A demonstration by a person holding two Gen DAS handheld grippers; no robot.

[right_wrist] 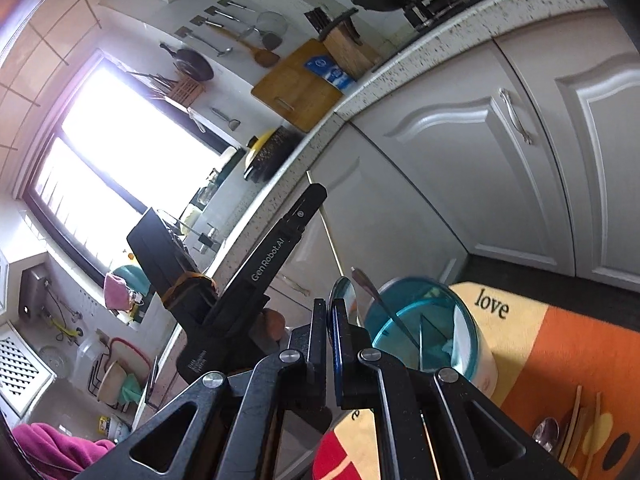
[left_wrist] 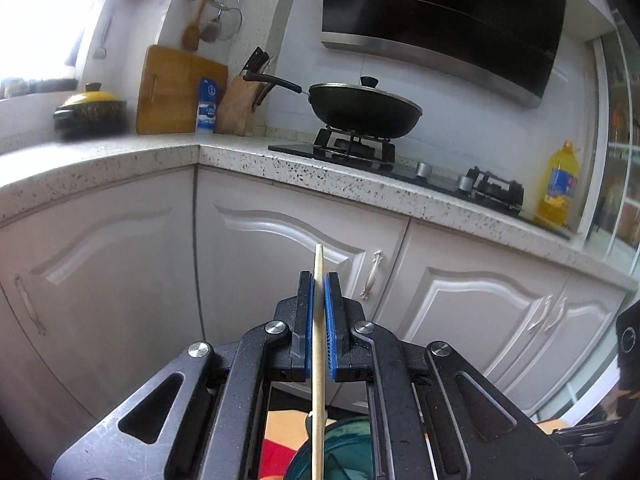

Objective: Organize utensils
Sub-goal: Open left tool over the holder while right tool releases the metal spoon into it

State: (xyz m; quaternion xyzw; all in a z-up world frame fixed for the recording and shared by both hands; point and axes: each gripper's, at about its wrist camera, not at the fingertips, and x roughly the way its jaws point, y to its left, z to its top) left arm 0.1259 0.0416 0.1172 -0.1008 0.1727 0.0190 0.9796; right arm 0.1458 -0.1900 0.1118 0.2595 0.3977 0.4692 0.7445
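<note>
Just ahead of the right tongs (right_wrist: 329, 312) and a little to their right stands a blue-rimmed round container (right_wrist: 430, 326); a metal utensil (right_wrist: 386, 312) leans in it, handle pointing up and back towards the tongs. What else it holds I cannot tell.

The right tongs are clamped on a metal spoon (right_wrist: 341, 294), held edge-on, its bowl rising just past the tips.

The left tongs (left_wrist: 319, 280) are clamped on a pale wooden chopstick (left_wrist: 319, 320). Its long axis runs nearly upright between the blue pads (left_wrist: 329, 312), one end poking above the tips, the other running down below the tongs.

Under the container lies a yellow, orange and red mat (right_wrist: 560, 344) printed "love"; at its far right lie a spoon and wooden sticks (right_wrist: 572, 432).

Beyond both tongs are white cabinet doors (left_wrist: 280, 248) under a speckled table (left_wrist: 120, 164), which carries a lidded black wok (left_wrist: 364, 108) on a stove, a knife block (left_wrist: 240, 104), a cutting board (left_wrist: 172, 92) and an oil bottle (left_wrist: 560, 184).
</note>
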